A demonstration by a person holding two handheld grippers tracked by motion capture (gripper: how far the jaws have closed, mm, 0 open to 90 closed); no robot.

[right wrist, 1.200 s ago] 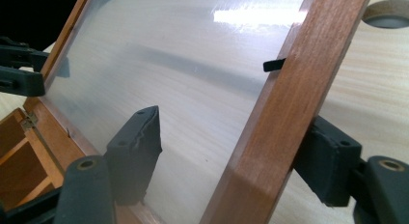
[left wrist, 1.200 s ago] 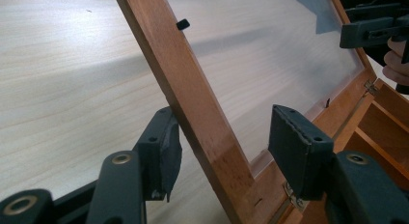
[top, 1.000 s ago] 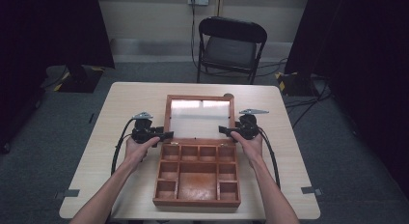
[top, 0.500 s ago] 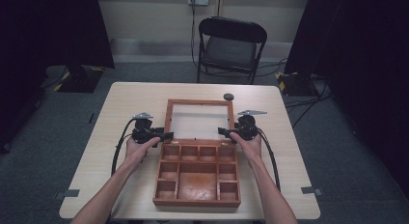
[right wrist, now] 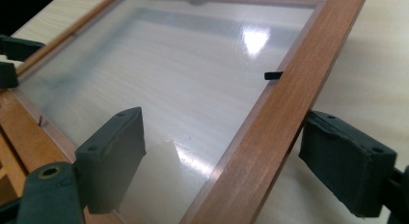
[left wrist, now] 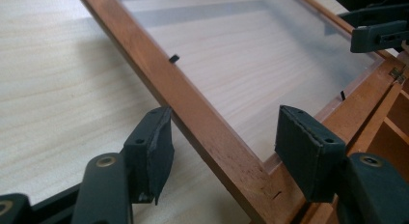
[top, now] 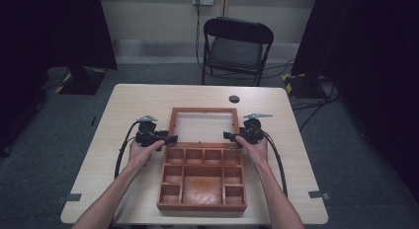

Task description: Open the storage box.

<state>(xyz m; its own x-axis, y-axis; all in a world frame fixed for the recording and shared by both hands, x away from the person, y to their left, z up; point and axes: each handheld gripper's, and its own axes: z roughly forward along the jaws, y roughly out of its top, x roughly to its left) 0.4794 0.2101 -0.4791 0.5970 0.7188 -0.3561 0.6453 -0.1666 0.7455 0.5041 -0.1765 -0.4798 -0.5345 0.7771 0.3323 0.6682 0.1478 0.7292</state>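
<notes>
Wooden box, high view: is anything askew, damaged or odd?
Nothing stands out. The wooden box sits square on the table, its glass lid folded flat behind it, compartments empty.

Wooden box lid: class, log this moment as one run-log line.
lid: laid flat open | left claw: open, astride frame | right claw: open, astride frame | both opening

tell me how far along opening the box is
Nearly finished. Done: the lid is swung fully back and seems to lie flat on the table, leaving the box compartments open. In hand: the left tool and right tool straddle the lid's side rails, jaws just opening, pads off the wood. Left: pull both tools away.
</notes>
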